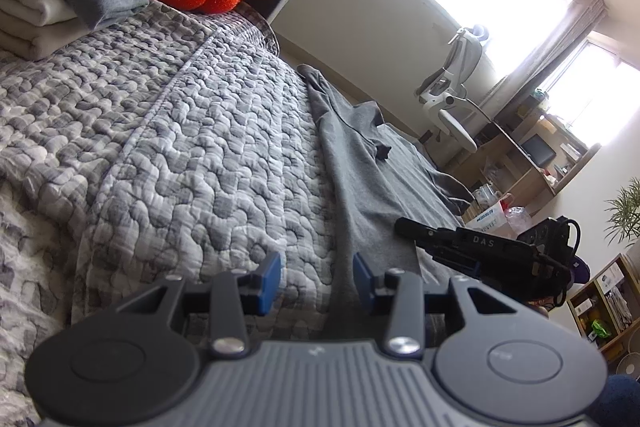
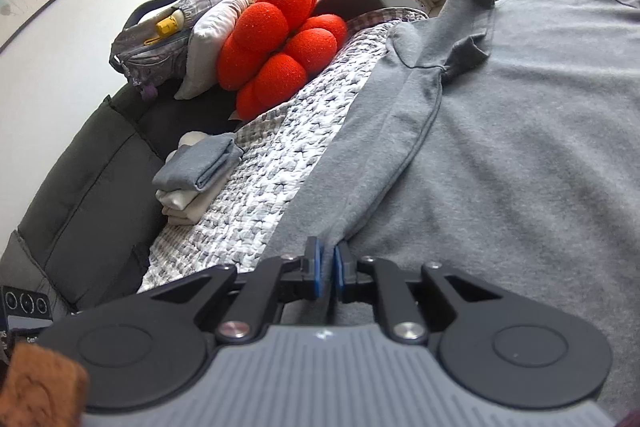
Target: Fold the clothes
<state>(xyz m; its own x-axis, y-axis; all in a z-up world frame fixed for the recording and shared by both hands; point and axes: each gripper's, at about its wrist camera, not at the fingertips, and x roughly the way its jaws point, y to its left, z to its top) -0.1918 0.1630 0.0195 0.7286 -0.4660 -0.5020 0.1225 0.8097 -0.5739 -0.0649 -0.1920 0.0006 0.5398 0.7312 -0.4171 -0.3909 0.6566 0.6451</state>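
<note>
Left tool spread low over grey sweatshirt, right tool pinching its edge, quilt beneath

The left tongs stand apart over the grey garment's edge on the quilted bed; the right tongs rest alongside.

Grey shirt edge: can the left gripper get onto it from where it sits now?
Probably yes. The left gripper is open, and the grey shirt has its edge running just inside the right-hand pad, flat on the quilt. Nothing lies between. The right gripper is shut on the shirt hem further along.
</note>
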